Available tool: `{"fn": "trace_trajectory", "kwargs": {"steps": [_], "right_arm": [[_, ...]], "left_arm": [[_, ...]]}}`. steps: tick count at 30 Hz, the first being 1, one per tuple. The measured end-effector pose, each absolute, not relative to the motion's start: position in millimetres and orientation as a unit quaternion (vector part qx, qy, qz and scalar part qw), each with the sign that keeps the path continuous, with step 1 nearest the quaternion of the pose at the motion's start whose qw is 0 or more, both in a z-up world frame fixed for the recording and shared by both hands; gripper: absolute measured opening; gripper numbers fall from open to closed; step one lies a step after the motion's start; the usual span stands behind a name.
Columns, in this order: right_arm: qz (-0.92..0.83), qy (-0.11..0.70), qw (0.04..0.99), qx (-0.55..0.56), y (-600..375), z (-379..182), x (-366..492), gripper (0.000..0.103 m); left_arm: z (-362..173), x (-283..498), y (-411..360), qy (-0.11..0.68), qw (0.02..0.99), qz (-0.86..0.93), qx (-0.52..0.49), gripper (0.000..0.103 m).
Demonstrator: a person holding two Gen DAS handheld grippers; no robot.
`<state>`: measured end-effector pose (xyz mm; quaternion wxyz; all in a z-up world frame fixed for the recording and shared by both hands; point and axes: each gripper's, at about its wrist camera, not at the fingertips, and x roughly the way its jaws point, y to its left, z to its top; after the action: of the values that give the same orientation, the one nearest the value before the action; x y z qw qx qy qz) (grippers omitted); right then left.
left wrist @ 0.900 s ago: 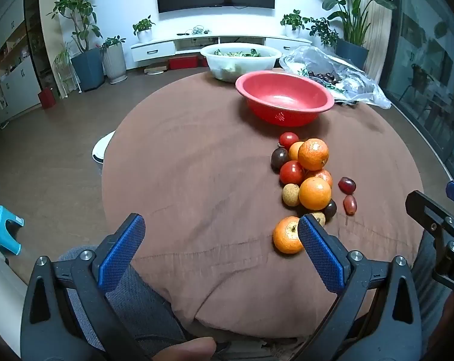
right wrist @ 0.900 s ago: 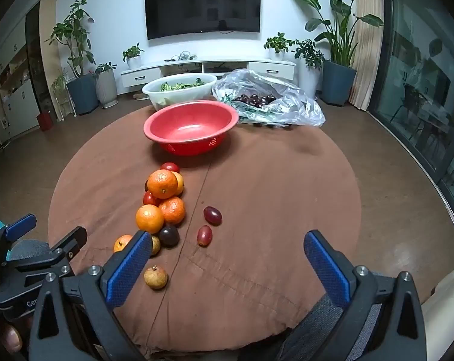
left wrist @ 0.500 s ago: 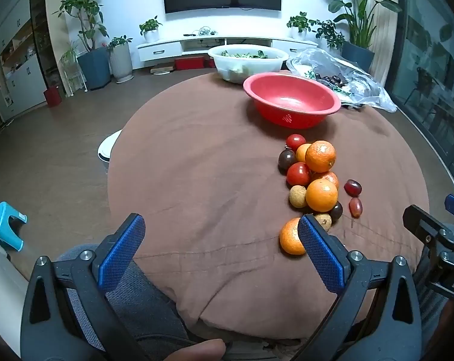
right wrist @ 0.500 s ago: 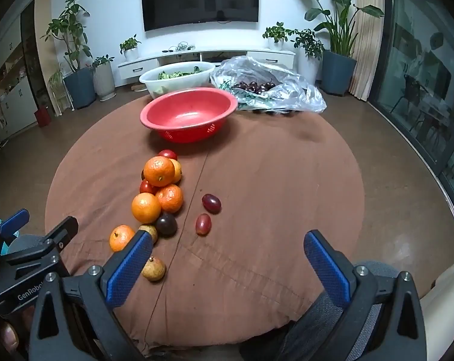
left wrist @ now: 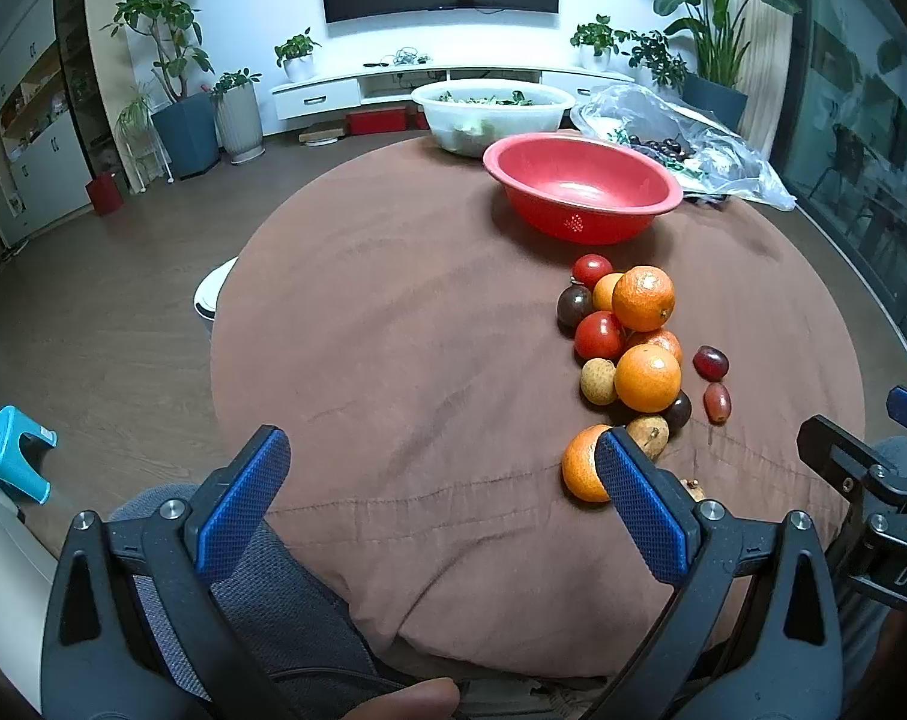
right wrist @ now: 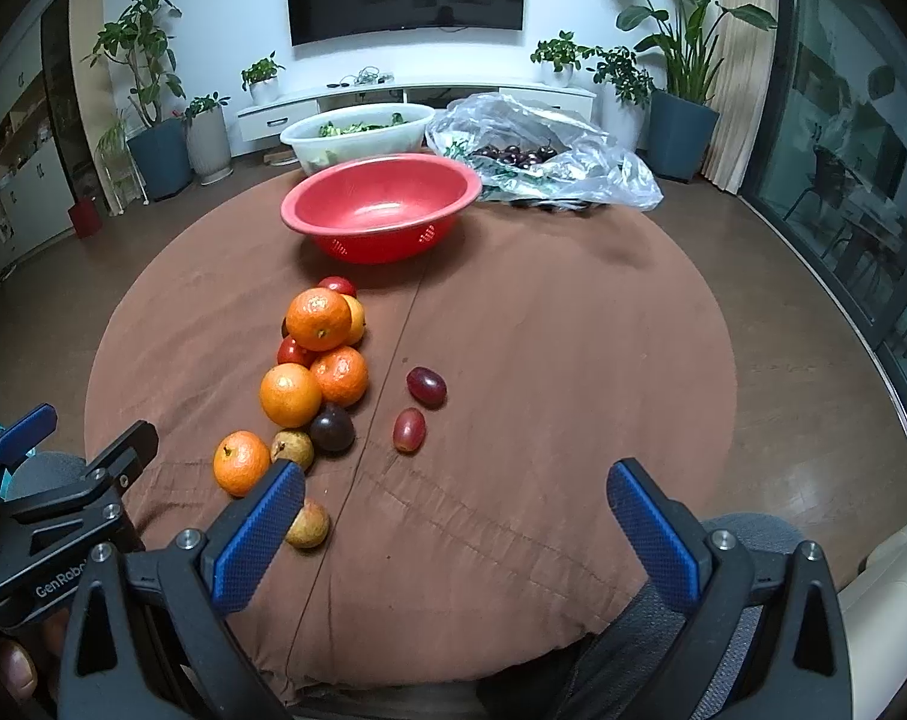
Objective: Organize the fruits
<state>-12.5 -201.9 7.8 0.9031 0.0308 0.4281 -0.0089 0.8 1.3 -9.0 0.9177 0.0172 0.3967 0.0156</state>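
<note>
You hold both grippers above the near edge of the round table with the brown cloth [right wrist: 573, 360]. Your left gripper [left wrist: 441, 492] has its blue-padded jaws wide apart, and nothing is between them, only the cloth below. Your right gripper [right wrist: 453, 516] is the same: jaws wide apart, nothing between the pads.

The fruits lie in a loose pile [right wrist: 315, 372] on the cloth, between the two grippers and in front of them. In the pile you see round orange mandarins, small red tomatoes, dark purple round fruits and small tan fruits. The nearest orange mandarin [left wrist: 582, 465] is partly hidden behind the right finger of your left gripper. One tan fruit [right wrist: 309, 525] lies just beside the left finger of your right gripper. Two dark red oval grapes [right wrist: 417, 408] lie a little apart from the pile, on its right side.

Behind the pile stands the empty red plastic bowl [right wrist: 381, 207]. Further back are a white bowl with green leaves [right wrist: 357, 129] and a clear plastic bag with dark cherries [right wrist: 543, 162].
</note>
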Motion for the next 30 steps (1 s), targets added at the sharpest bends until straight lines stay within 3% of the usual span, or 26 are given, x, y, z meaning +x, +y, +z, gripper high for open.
{"fn": "trace_trajectory", "kwargs": {"steps": [30], "right_arm": [[-0.005, 0.433, 0.901, 0.03, -198.5, 3.4, -12.6, 0.103]], "left_arm": [[-13.0, 1.4, -2.1, 0.401, 0.916, 0.011, 0.02, 0.103]]}}
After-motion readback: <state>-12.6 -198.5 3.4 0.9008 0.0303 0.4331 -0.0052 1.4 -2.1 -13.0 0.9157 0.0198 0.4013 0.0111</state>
